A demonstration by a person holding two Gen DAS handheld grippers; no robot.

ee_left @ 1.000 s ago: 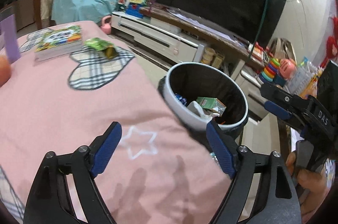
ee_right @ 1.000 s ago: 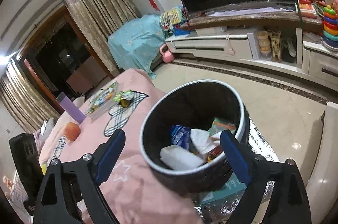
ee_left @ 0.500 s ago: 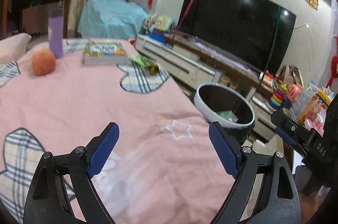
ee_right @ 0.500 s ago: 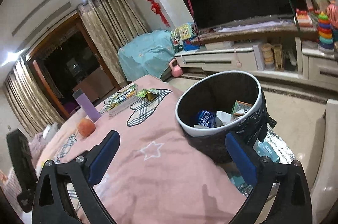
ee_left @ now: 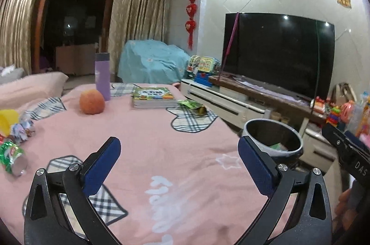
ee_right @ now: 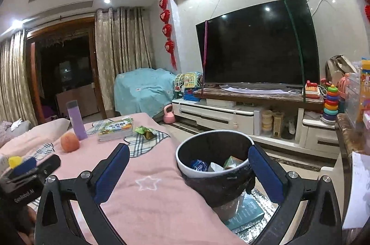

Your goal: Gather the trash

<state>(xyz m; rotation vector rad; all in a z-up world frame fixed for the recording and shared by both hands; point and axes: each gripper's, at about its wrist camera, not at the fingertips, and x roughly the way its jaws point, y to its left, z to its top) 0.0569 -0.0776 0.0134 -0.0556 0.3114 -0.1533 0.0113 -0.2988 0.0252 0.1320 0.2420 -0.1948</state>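
Observation:
My left gripper (ee_left: 179, 148) hovers over the pink tablecloth (ee_left: 150, 143), its jaws opening with nothing between them. My right gripper (ee_right: 188, 152) stands wide open and empty in front of the black trash bin (ee_right: 219, 189) at the table's right edge. Inside the bin lie a blue wrapper (ee_right: 198, 165), white tissue and a green carton (ee_right: 232, 161). On the table, a green wrapper (ee_left: 193, 105) lies far off beside the book. Crumpled paper (ee_left: 22, 127) and a shiny green-red wrapper (ee_left: 11, 157) lie at the left edge.
An orange fruit (ee_left: 91, 102), a purple bottle (ee_left: 102, 76), a book (ee_left: 153, 97) and a yellow cup (ee_left: 8, 121) also sit on the table. Beyond the bin are a white TV cabinet (ee_right: 219, 115), the TV and toys. A box (ee_right: 245, 213) lies under the bin.
Both grippers have pulled back from the bin and tilted up, so the bin looks smaller and farther off. The left view has swung left over the table, and the left jaws stand wider.

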